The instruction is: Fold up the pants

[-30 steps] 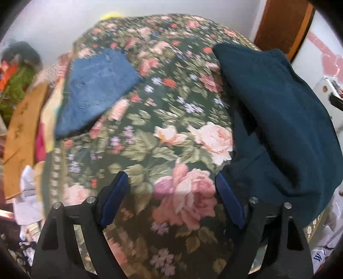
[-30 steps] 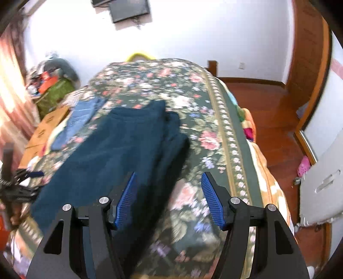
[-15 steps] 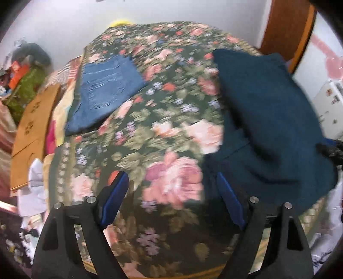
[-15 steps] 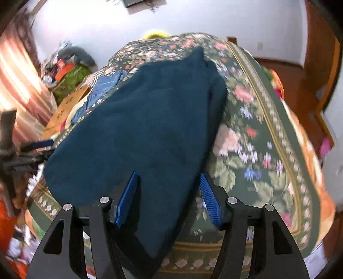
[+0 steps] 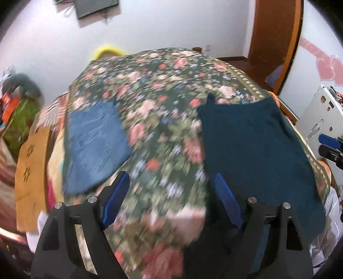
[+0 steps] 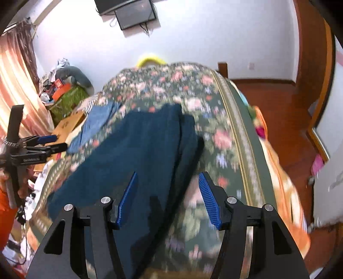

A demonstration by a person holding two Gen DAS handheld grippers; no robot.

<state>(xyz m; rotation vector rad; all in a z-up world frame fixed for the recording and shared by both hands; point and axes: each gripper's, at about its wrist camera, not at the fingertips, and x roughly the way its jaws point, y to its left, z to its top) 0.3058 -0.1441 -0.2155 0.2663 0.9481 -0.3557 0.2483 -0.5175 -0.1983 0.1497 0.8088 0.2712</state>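
- The left tongs (image 5: 171, 201), black with blue pads, hang with their jaws wide apart and nothing between them, over the near part of the bed's dark green floral bedspread (image 5: 163, 120).
- The right tongs (image 6: 168, 200), of the same build, also stand apart and hold nothing; their left pad is over the near end of the dark teal pants, their right pad over the bedspread (image 6: 223, 137) just beside them.
- The dark teal knitted pants (image 6: 137, 154) lie flat on the bedspread, folded lengthwise with one layer on the other, running from the near edge of the bed toward its middle. In the left wrist view the pants (image 5: 255, 146) fill the right side of the bed, reaching its right border.
- A folded blue denim garment (image 5: 96, 146) lies on the left side of the bed, well apart from the pants, with open floral cloth between them.
- An orange-brown cardboard box (image 5: 32, 171) stands just beyond the left edge of the bed, near the denim.
- A yellow curved object (image 5: 109, 50) shows behind the far end of the bed, against the white wall.
- A dark wall screen (image 6: 130, 11) hangs high above the far end of the bed.
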